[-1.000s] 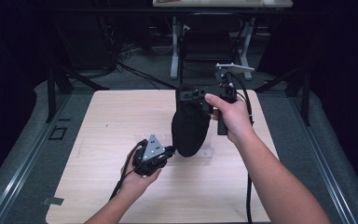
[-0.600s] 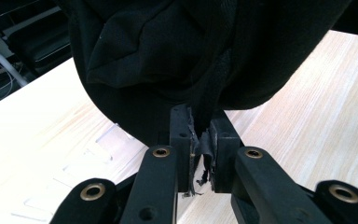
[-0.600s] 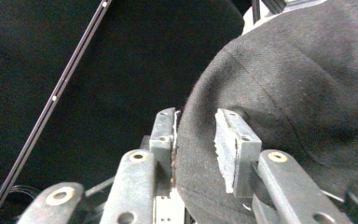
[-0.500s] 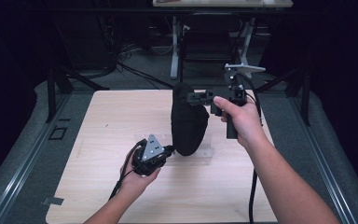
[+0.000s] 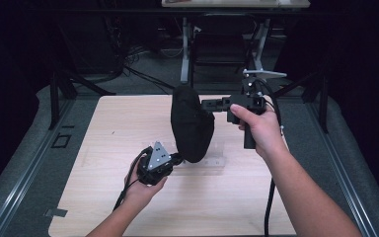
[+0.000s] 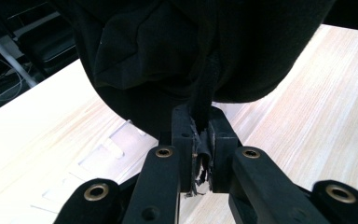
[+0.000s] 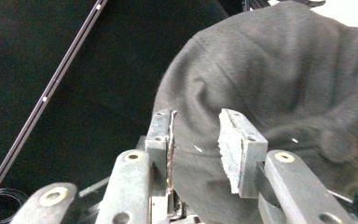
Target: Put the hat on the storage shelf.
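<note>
Left gripper [image 6: 200,154] clamped on black bag [image 5: 192,126] strap, right gripper [image 7: 198,140] just released, no writing

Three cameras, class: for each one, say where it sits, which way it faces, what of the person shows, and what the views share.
High view: above the table, looking forward and down; both forearms, left gripper, right gripper.
Left gripper view: along shut jaws pinching the black bag.
Right gripper view: along open jaws, just opened, facing the bag.
Shared: the bag in all views.

The black bag [image 6: 191,51] runs off the top edge in the left gripper view; its lower end hides part of the table [image 5: 128,123].
</note>
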### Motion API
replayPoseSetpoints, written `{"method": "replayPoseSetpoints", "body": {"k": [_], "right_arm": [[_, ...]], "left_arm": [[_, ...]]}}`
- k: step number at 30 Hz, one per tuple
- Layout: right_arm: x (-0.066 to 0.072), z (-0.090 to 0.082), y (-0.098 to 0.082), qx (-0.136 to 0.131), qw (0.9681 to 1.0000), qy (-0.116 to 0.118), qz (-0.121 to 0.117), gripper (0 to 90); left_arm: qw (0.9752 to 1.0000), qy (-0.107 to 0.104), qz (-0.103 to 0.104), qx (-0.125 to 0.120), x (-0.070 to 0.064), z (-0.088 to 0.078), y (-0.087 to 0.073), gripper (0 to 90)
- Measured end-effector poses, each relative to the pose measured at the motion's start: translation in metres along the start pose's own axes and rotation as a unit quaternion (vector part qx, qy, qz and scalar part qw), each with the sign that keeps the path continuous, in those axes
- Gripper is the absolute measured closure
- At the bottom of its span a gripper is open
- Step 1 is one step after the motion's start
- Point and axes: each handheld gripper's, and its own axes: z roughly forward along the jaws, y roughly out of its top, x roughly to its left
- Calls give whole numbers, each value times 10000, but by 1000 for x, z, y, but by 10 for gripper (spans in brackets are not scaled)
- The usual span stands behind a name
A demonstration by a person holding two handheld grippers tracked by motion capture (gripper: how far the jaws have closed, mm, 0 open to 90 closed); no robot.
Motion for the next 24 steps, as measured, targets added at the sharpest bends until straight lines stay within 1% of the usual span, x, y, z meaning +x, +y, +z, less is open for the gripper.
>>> {"method": "replayPoseSetpoints", "body": {"k": [4, 8, 14, 15, 20, 23, 24], "right_arm": [[-2, -1, -1, 10, 10000, -12, -8, 648], [-4, -3, -1, -46, 10000, -25, 4, 643], [-6, -5, -1, -37, 10000, -41, 30, 642], [-7, -5, -1, -39, 10000, -43, 20, 642], [-7, -5, -2, -47, 10000, -32, 34, 641], [-9, -5, -3, -58, 10000, -37, 43, 639], [-9, -5, -3, -57, 10000, -28, 45, 638]], "left_arm": [[10000, 25, -12, 7, 2, -1, -2, 847], [10000, 21, 0, 28, 2, -2, -6, 848], [9999, 27, -91, 34, 5, -3, -11, 847], [9999, 18, -150, 33, 6, -3, -12, 847], [9999, 37, -129, 93, 8, -3, -16, 846], [9998, 27, -175, 112, 8, -2, -20, 846], [9997, 7, -231, 126, 9, -2, -21, 846]]}}
